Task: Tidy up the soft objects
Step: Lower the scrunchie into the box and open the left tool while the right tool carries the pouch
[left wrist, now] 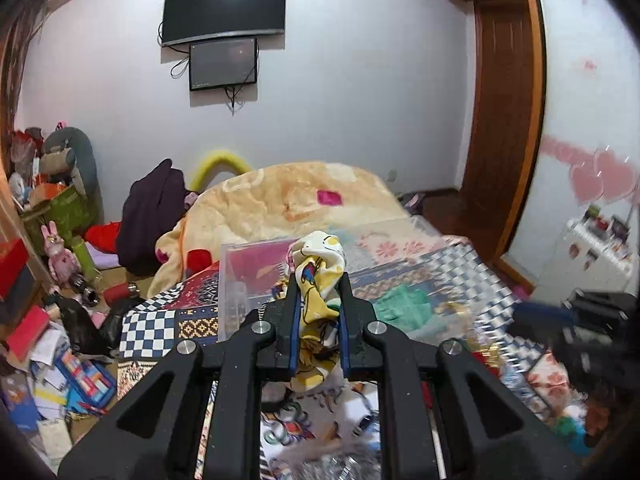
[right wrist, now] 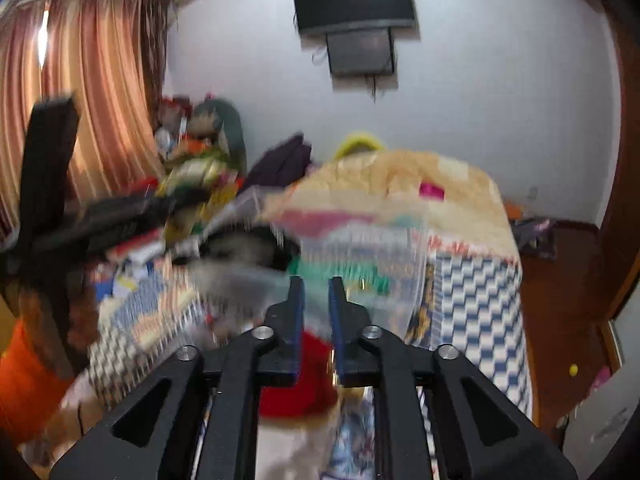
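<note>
we see the left gripper clamped on a bunched yellow and white cartoon-print cloth, its blue-lined fingers pressing the fabric from both sides. the cloth sticks up above the fingertips and hangs down behind them, held clear of the bed. just beyond it sits a clear plastic bin on the patchwork bedspread, and through its wall we make out something green, though the blur keeps us from saying what it is. behind the bin a peach blanket is heaped up, with a dark purple garment to its left. two dark screens hang on the white wall. the floor at the left is crowded with papers, boxes and a pink plush rabbit.

in the right wrist view the right gripper has its jaws a narrow gap apart, and we see nothing pinched between them. a red soft thing lies below and behind the fingers, too smeared for us to name. the same clear plastic bin is ahead of the fingertips, heavily blurred. to the left in this view we see the black frame of the left gripper against the orange curtains. wooden flooring shows to the right of the bed.
</note>
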